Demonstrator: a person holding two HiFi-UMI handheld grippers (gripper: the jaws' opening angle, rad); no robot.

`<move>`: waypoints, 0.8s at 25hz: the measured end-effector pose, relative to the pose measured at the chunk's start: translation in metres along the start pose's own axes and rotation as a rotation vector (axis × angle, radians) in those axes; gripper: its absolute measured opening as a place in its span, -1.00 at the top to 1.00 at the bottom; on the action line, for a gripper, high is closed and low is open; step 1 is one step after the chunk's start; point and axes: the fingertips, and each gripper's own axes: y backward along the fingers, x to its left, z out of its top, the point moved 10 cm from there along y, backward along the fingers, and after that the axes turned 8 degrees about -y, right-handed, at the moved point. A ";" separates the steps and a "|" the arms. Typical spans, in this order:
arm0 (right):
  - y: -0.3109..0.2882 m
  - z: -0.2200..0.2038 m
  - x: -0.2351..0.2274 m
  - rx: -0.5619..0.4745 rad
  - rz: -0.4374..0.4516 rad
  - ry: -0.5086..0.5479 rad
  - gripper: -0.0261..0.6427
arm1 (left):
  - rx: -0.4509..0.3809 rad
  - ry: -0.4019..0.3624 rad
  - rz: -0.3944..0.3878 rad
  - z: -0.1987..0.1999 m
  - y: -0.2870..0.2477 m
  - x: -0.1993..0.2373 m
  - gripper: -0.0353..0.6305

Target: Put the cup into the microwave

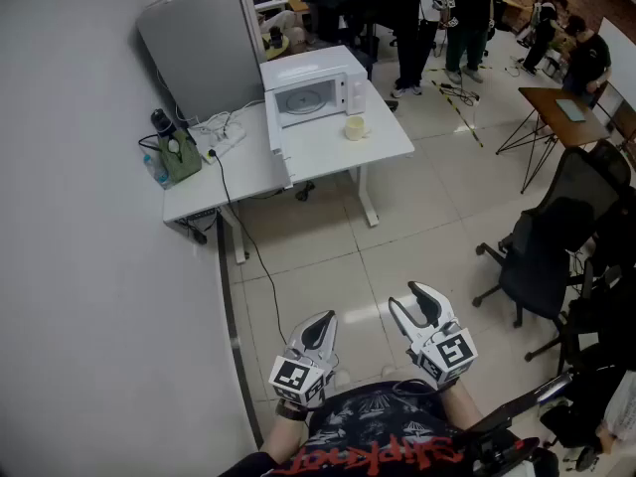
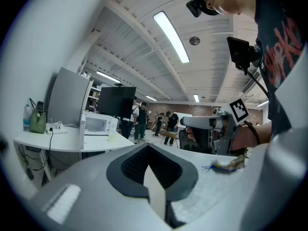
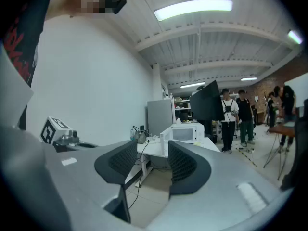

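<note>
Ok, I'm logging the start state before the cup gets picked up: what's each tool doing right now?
Left tool: closed, nothing in it.
Right tool: open, nothing in it.

White rectangular table (image 1: 338,152) carries a white microwave oven (image 1: 313,89), pale yellow cup (image 1: 355,127), white power strip (image 1: 229,143) and green bag (image 1: 180,160).

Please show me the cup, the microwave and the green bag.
Pale yellow cup (image 1: 355,127), head view, its side.
White box-shaped microwave (image 1: 310,68), head view, its top.
Green fabric bag (image 1: 179,159), head view, its front.

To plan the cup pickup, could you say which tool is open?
The right tool; its jaws stand apart, whereas the left tool has them together.
</note>
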 end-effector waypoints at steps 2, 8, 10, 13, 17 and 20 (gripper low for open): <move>0.017 0.008 0.005 -0.020 -0.018 -0.025 0.28 | 0.008 0.056 -0.010 0.009 0.007 -0.016 0.88; 0.043 0.007 -0.010 -0.061 -0.100 0.005 0.31 | -0.017 -0.050 -0.127 0.023 -0.017 -0.035 0.88; 0.051 0.006 -0.006 -0.043 -0.105 -0.004 0.45 | -0.019 -0.077 -0.142 0.021 -0.021 -0.043 0.88; 0.059 0.006 0.007 -0.033 -0.095 -0.026 0.56 | -0.012 -0.047 -0.112 0.018 -0.012 -0.051 0.89; 0.061 0.012 -0.005 -0.038 -0.095 0.049 0.56 | -0.004 -0.035 -0.088 0.024 -0.018 -0.053 0.88; 0.065 0.010 -0.010 -0.038 -0.111 0.061 0.56 | 0.019 -0.054 -0.075 0.026 -0.016 -0.056 0.88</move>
